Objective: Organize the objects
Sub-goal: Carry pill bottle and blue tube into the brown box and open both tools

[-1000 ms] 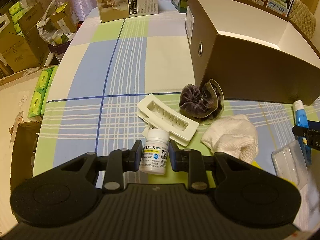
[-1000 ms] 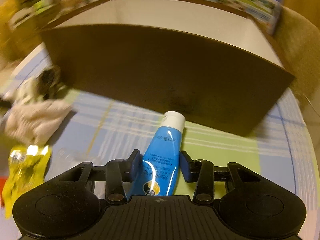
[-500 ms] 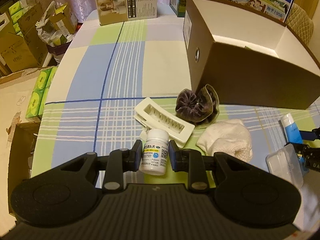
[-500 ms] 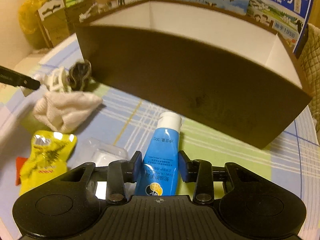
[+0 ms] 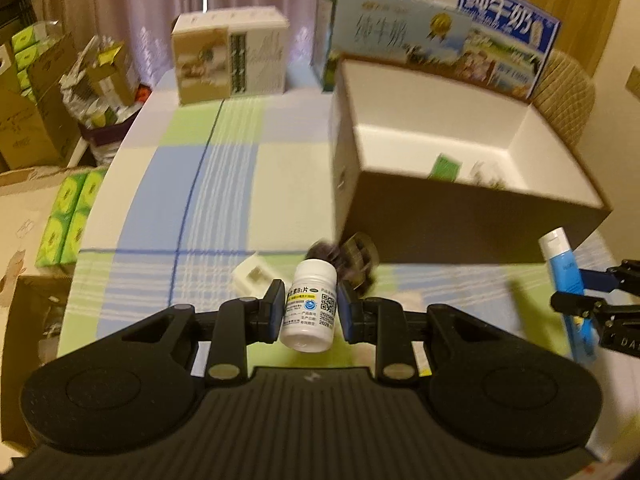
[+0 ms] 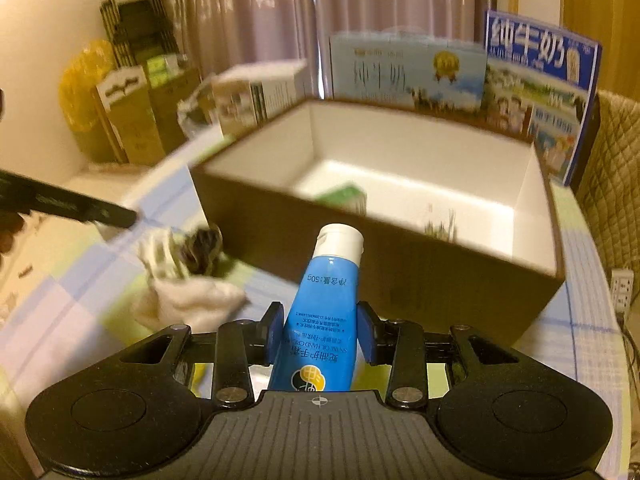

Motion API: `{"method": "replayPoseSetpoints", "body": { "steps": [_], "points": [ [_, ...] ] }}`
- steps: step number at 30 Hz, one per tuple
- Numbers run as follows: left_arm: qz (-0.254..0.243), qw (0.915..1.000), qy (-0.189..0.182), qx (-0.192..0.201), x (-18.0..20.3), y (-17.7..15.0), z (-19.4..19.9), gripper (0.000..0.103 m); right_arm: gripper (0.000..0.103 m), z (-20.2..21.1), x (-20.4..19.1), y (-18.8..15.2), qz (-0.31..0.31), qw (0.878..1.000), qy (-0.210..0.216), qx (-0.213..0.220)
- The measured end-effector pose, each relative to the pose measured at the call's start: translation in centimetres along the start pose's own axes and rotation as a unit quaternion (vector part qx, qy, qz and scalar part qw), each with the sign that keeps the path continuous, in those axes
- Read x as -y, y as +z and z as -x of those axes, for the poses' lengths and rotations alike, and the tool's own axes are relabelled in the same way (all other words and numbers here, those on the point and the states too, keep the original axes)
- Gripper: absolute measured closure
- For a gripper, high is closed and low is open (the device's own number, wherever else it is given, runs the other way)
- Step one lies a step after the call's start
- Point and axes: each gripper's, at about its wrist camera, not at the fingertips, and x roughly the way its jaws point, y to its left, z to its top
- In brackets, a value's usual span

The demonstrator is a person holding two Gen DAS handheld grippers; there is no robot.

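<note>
My left gripper (image 5: pixel 308 306) is shut on a small white pill bottle (image 5: pixel 308 306), lifted off the checked tablecloth. A blue hand-cream tube (image 6: pixel 324 312) with a white cap sits between the pads of my right gripper (image 6: pixel 320 332), which is shut on it and raised in front of the brown box (image 6: pixel 400 264). The same tube (image 5: pixel 566 276) and the right gripper show at the right edge of the left wrist view. The open box (image 5: pixel 460 224) has a white inside, with a green packet (image 5: pixel 444 167) lying in it.
A dark scrunchie (image 5: pixel 352 258), a white hair clip (image 5: pixel 252 276) and a white cloth (image 6: pixel 192 300) lie on the table before the box. Milk cartons (image 5: pixel 400 36) and a beige carton (image 5: pixel 230 60) stand at the back. Boxes crowd the floor at left.
Both grippers have risen with the bottle and the tube, and both views have tilted up, so the inside of the box now shows.
</note>
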Motion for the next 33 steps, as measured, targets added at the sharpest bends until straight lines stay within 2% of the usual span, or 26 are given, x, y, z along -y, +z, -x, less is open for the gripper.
{"method": "replayPoseSetpoints", "body": {
  "steps": [5,10,18,26,33],
  "points": [
    [0.0,0.9995,-0.024,0.023,2.4,2.0,0.9,0.079,0.068,1.9,0.5,3.0,-0.029,0.999,0.004,0.043],
    [0.004,0.998,-0.047,0.042,4.8,4.4,1.0,0.079,0.068,2.6,2.1,5.5,-0.059,0.995,-0.01,0.076],
    [-0.001,0.9971,-0.042,0.064,7.2,9.1,-1.1,0.079,0.068,1.2,6.6,9.5,-0.089,0.988,-0.064,0.113],
    [-0.014,0.9979,-0.029,0.056,8.3,11.7,-5.2,0.079,0.068,-3.3,10.6,10.1,-0.104,0.985,-0.111,0.085],
    [-0.016,0.9972,-0.032,0.066,8.9,13.4,-8.1,0.079,0.068,-7.9,12.4,8.0,-0.095,0.984,-0.147,0.014]
  ]
}}
